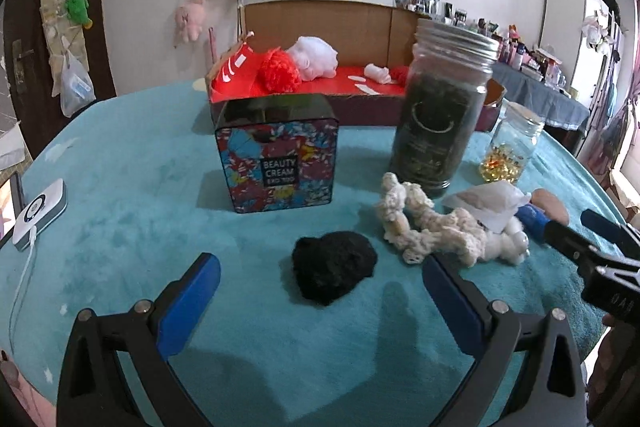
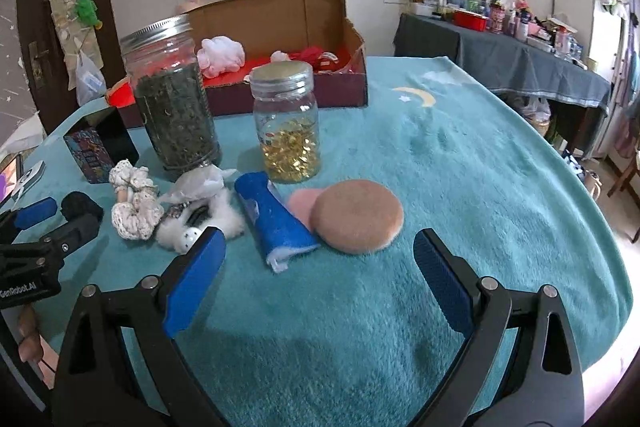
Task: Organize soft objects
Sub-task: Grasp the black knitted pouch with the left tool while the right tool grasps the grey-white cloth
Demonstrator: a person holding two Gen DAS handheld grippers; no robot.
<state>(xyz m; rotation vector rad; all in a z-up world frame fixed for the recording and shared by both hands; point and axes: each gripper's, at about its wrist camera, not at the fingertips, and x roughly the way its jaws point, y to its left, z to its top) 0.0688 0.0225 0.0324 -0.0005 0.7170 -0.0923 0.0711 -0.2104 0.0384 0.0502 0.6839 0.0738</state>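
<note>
On the teal cloth, a black fuzzy ball lies between the fingertips of my open left gripper, with a gap to each pad. To its right lie a cream scrunchie and a white fluffy piece. My right gripper is open just short of a tan round puff, which overlaps a pink puff and sits beside a rolled blue cloth. Nothing is held. The open cardboard box behind holds a red yarn ball and a white soft toy.
A tall herb jar, a small jar of gold capsules and a "Beauty Cream" tin stand between the soft things and the box. A white device with a cable lies far left. The table edge curves along the right.
</note>
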